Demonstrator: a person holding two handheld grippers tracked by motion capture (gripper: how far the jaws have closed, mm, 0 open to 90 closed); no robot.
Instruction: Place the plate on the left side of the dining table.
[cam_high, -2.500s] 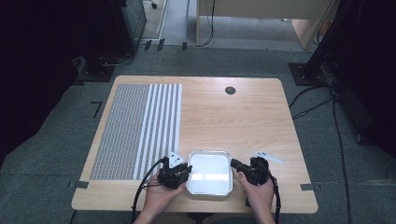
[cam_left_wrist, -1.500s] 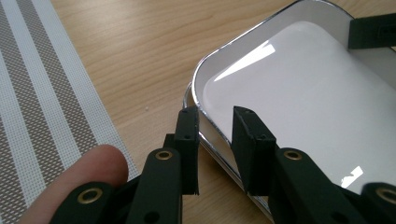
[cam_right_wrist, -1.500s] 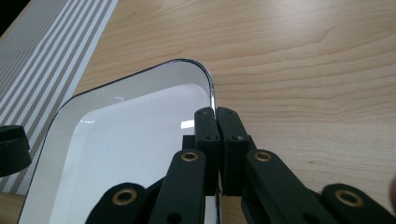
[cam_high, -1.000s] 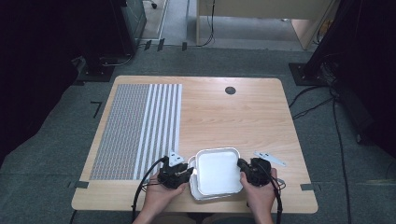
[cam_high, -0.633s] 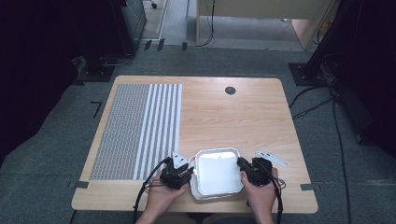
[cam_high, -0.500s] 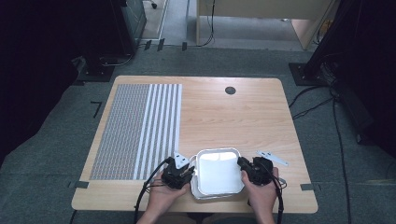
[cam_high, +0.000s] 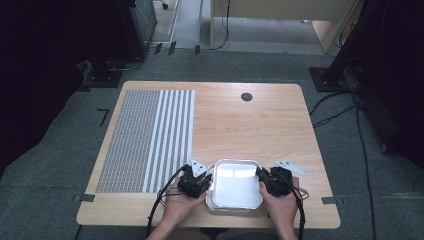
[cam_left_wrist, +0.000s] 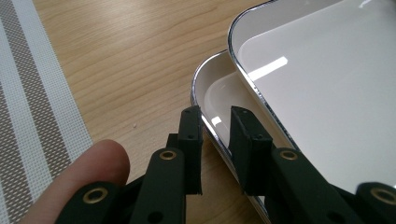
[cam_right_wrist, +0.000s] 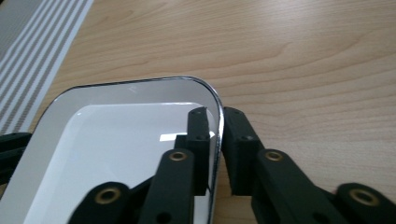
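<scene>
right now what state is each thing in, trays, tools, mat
upper tray: lifted, tilted, offset over the lower tray
lower tray: flat on the table, under the upper one
left tool: jaws astride the lower tray's rim
right tool: jaws astride the upper tray's rim
striped mat: flat on the table's left side, bare
table: wooden, level
</scene>
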